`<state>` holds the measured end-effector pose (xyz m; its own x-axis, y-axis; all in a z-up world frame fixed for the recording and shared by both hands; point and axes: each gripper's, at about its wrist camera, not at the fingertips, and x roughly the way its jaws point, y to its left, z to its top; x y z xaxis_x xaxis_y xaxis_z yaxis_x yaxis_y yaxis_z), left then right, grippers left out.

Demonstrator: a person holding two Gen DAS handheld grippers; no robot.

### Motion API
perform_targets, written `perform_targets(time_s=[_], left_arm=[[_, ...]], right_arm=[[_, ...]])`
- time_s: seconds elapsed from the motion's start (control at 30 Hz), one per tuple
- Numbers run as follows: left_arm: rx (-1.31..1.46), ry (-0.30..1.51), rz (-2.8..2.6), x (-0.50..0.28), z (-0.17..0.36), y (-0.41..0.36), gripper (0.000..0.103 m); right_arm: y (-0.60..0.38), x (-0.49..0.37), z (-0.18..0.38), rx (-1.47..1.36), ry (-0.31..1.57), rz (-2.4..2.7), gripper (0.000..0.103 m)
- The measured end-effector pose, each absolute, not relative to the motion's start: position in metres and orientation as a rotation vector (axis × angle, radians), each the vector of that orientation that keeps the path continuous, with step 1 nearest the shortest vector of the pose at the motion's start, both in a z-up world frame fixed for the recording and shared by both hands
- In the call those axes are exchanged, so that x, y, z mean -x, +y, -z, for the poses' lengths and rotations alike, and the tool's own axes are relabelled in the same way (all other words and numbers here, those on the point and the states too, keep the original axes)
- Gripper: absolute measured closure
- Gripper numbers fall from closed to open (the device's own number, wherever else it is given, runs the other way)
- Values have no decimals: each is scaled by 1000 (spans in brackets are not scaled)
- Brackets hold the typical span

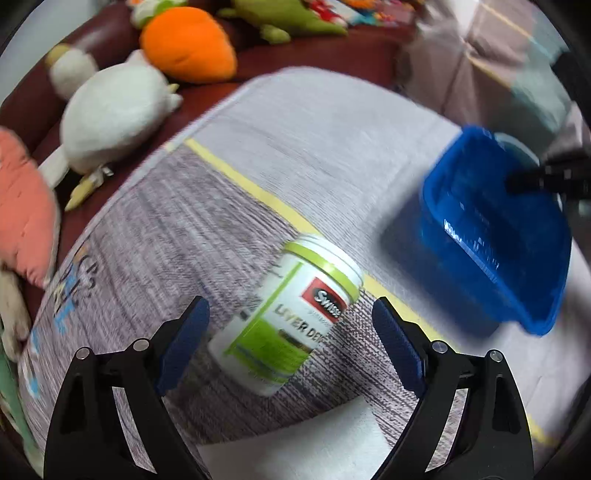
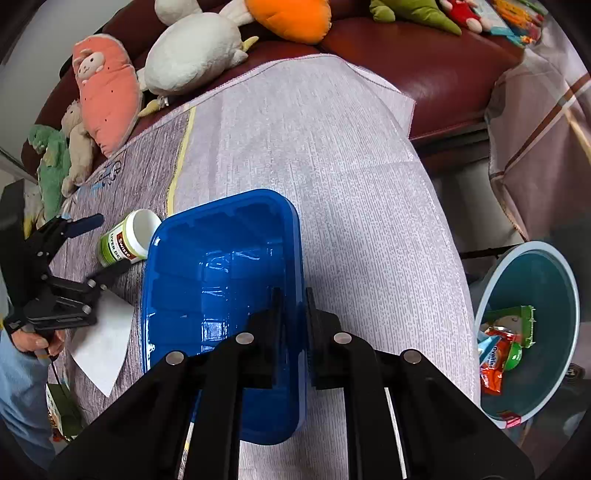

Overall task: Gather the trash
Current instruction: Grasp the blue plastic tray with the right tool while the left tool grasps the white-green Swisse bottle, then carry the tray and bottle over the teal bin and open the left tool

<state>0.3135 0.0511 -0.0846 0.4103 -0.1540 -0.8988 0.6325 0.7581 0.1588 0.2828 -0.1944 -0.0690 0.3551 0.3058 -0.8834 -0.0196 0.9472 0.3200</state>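
On the grey cloth, right gripper clamps blue tray's rim.

Dark red leather sofa, pale wall

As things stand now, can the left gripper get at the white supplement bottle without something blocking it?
Probably yes. The left gripper is open, and the white supplement bottle lies on its side on the cloth between the pads. The blue tray is off to one side.
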Motion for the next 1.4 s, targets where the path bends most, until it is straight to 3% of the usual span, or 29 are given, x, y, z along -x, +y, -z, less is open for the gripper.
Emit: perform_targets(time_s=[0.07, 0.17, 0.3, 0.4, 0.47, 0.53, 0.87, 1.1, 1.4], left_arm=[[-553, 1051, 542, -313, 94, 47, 16], [-526, 1079, 533, -313, 104, 48, 49], [-421, 1070, 499, -311, 106, 52, 49], [-354, 1077, 464, -308, 104, 54, 49], [-334, 1083, 443, -304, 103, 53, 49], [-322, 1090, 432, -297, 101, 52, 49], [-203, 1099, 368, -257, 70, 39, 49], [-194, 1058, 473, -220, 42, -24, 49], [-198, 1082, 616, -187, 43, -135, 52]], right_arm=[[-195, -285, 73, -282, 1199, -213, 91], [-197, -288, 79, -296, 1211, -209, 90], [-193, -293, 84, -286, 1215, -221, 89], [-189, -298, 89, -288, 1219, -237, 80], [-184, -300, 94, -279, 1218, -246, 80], [-182, -298, 95, -270, 1206, -253, 93], [-230, -266, 56, -412, 1098, -223, 94], [-284, -222, 29, -462, 1012, -172, 93], [-384, -160, 16, -572, 913, -61, 93]])
